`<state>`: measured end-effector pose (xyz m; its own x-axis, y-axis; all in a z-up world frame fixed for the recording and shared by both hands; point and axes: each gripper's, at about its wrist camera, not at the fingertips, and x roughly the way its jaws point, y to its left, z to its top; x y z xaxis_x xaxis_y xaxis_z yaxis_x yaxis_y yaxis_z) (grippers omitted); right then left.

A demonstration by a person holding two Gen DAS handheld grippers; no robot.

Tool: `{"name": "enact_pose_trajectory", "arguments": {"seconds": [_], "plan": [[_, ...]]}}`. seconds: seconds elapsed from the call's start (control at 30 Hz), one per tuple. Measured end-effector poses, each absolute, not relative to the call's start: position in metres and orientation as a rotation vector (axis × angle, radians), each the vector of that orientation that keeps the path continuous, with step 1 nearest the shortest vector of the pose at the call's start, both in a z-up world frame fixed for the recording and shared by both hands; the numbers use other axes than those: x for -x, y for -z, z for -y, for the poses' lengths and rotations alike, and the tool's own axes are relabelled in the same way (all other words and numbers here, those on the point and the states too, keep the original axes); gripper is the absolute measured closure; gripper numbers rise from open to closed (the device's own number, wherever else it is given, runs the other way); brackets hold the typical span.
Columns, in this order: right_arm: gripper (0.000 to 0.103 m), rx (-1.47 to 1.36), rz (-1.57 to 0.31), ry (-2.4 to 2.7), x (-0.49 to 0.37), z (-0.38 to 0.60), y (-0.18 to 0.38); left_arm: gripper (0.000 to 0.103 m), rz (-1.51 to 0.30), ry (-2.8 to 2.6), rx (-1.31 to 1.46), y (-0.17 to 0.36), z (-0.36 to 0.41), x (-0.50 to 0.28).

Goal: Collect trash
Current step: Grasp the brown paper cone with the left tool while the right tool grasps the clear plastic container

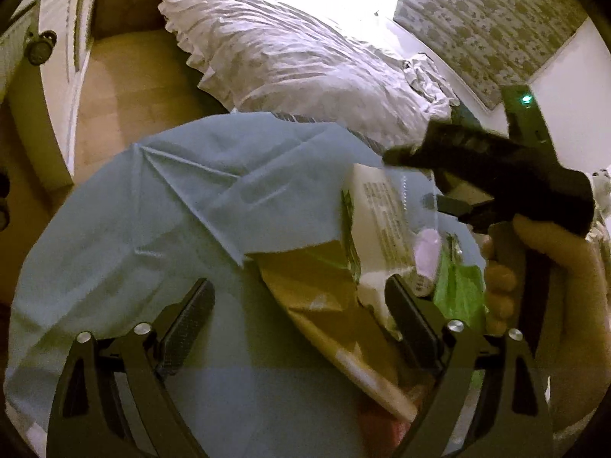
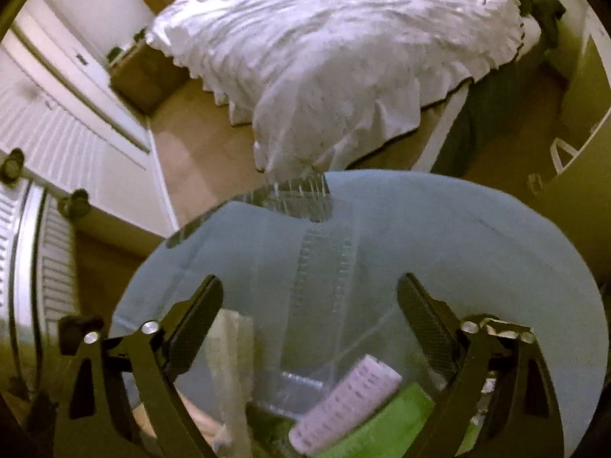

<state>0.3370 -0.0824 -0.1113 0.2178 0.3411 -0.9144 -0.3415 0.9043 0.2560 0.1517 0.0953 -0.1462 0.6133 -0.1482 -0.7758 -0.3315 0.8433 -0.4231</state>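
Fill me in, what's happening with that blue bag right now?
A person is collecting trash beside a bed. Both claws hang over a blue bag that already holds a white carton, brown paper, a clear plastic tray and a green wrapper. The left claw and right claw both stand open, gripping nothing.

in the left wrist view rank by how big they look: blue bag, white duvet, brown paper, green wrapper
1. blue bag
2. white duvet, farther off, so truly bigger perhaps
3. brown paper
4. green wrapper, partly hidden
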Motion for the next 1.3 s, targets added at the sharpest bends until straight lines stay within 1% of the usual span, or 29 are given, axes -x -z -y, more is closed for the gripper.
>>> {"name": "enact_pose_trajectory", "arguments": {"seconds": [0.03,0.07,0.1,0.13,0.17,0.2,0.23,0.4,0.57,0.7,0.83,1.0,1.13,1.2,1.3], "plan": [[0.042,-0.01,-1.261,-0.481,-0.337,0.084,0.111,0.022,-0.915,-0.12,0.569,0.147,-0.095,-0.15],[0.045,-0.021,-1.256,-0.484,-0.336,0.087,0.111,0.034,-0.909,-0.136,0.556,0.147,-0.095,-0.149],[0.048,-0.037,-1.247,-0.495,-0.334,0.09,0.108,0.038,-0.907,-0.142,0.552,0.147,-0.096,-0.15],[0.051,-0.049,-1.235,-0.507,-0.332,0.094,0.105,0.046,-0.899,-0.135,0.552,0.148,-0.098,-0.149],[0.052,-0.072,-1.214,-0.518,-0.328,0.1,0.099,0.053,-0.895,-0.12,0.558,0.149,-0.099,-0.147],[0.055,-0.101,-1.195,-0.534,-0.325,0.106,0.093,0.062,-0.901,-0.13,0.543,0.15,-0.099,-0.146],[0.057,-0.135,-1.174,-0.555,-0.321,0.113,0.084,0.076,-0.905,-0.131,0.54,0.151,-0.099,-0.146],[0.059,-0.323,-1.022,-0.667,-0.28,0.169,0.029,0.079,-0.863,-0.083,0.568,0.146,-0.108,-0.13],[0.06,-0.444,-0.893,-0.724,-0.221,0.235,-0.007,0.082,-0.787,-0.036,0.543,0.114,-0.108,-0.101],[0.06,-0.47,-0.815,-0.713,-0.171,0.282,-0.02,0.083,-0.724,0.023,0.508,0.081,-0.098,-0.082],[0.06,-0.455,-0.743,-0.648,-0.125,0.323,-0.022,0.083,-0.669,0.113,0.461,0.048,-0.071,-0.073],[0.06,-0.476,-0.669,-0.558,-0.078,0.373,-0.02,0.083,-0.649,0.177,0.367,0.03,-0.029,-0.081],[0.06,-0.494,-0.657,-0.499,-0.048,0.403,-0.007,0.083,-0.735,0.133,0.298,0.054,-0.018,-0.094],[0.06,-0.501,-0.67,-0.485,-0.034,0.413,0.003,0.083,-0.756,0.107,0.299,0.065,-0.025,-0.09],[0.059,-0.514,-0.693,-0.465,-0.022,0.424,0.019,0.078,-0.744,0.077,0.341,0.073,-0.049,-0.075]]}}
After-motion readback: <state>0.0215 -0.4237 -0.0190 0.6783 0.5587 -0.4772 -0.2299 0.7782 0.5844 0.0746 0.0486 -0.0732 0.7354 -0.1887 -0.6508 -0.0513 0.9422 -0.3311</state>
